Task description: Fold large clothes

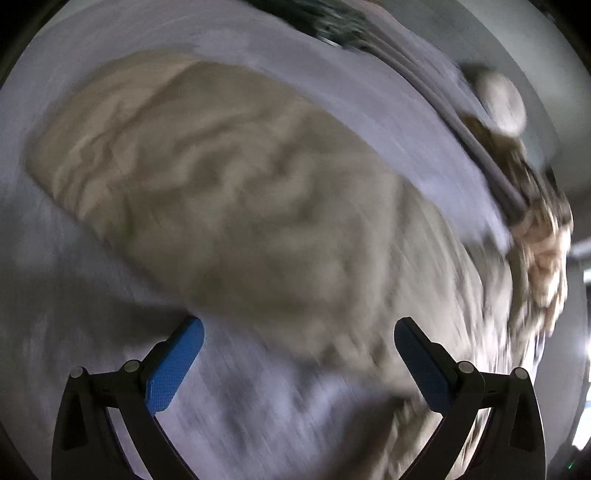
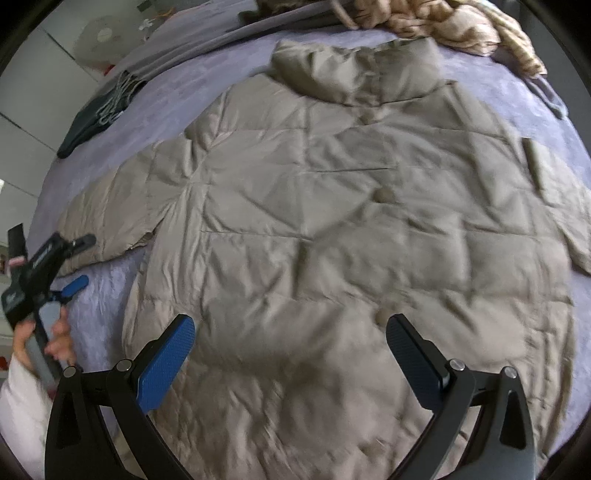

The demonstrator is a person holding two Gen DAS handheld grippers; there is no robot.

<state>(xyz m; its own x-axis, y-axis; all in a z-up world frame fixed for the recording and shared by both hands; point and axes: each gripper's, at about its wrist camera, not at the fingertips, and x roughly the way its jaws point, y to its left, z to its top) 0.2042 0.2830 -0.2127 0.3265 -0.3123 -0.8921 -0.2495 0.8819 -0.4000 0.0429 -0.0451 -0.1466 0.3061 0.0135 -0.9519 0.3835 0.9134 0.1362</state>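
A beige quilted down jacket (image 2: 332,206) lies flat, front up, on a lavender bed sheet (image 2: 177,92), collar at the far end, buttons down the middle. My right gripper (image 2: 290,326) hovers open over its lower hem. In the blurred left wrist view the jacket's sleeve (image 1: 221,192) stretches away from my open, empty left gripper (image 1: 299,328), which is just beyond the sleeve's near edge. The left gripper also shows in the right wrist view (image 2: 79,262) at the left, beside the sleeve cuff.
A tan crumpled blanket (image 2: 461,26) lies at the far right of the bed. Dark clothes with hangers (image 2: 99,110) lie at the far left edge. A grey folded cloth (image 2: 207,40) runs along the far side. A white fan (image 2: 99,37) stands beyond.
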